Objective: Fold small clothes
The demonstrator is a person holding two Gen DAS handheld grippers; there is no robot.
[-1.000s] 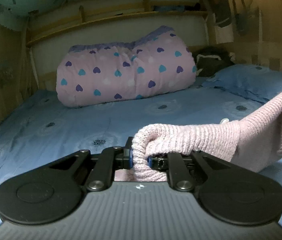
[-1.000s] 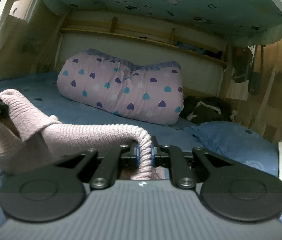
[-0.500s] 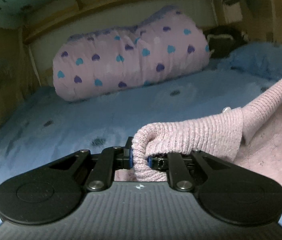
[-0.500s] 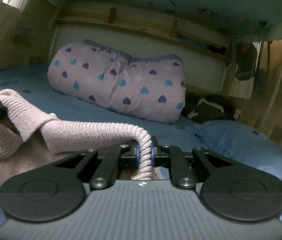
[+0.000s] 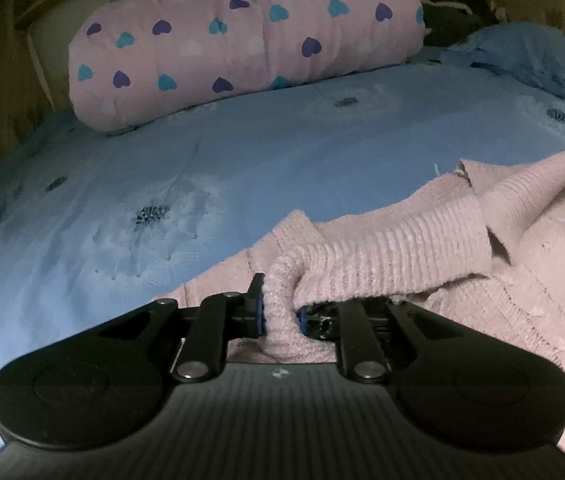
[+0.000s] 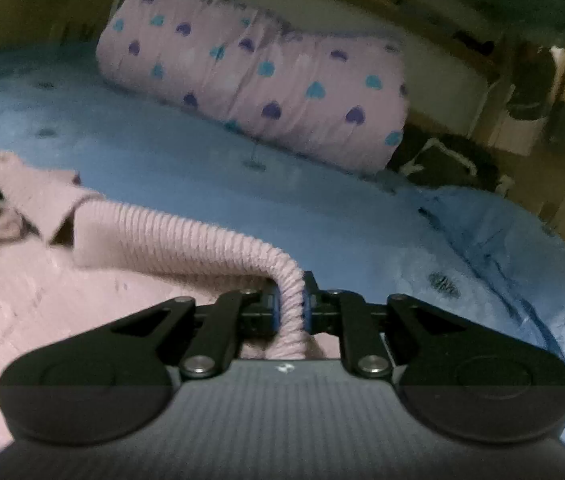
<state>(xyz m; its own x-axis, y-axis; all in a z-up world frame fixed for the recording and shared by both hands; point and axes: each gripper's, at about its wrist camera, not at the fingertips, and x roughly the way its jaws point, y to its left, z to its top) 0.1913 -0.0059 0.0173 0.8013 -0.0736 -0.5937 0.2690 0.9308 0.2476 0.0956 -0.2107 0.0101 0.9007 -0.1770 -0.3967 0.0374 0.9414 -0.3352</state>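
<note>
We hold the pink sweater (image 5: 422, 248) on the bed (image 5: 242, 160), in front of the quilt (image 5: 242, 36). Left gripper (image 5: 280, 316) and right gripper (image 6: 288, 312) are opening, the ribbed hem between the jaws. One fold seems laid; more remain.

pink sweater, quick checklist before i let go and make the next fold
1. Ribbed edge between left hand-held gripper pads: ok, jaws opening.
2. Ribbed edge between right hand-held gripper pads: ok, jaws opening.
3. pink sweater body down on the blue bedsheet: ok.
4. Folded layer flat: not ok, edge humps up.
5. Sleeves tucked: cannot tell.
6. Rolled heart quilt apart from sweater: ok.
</note>
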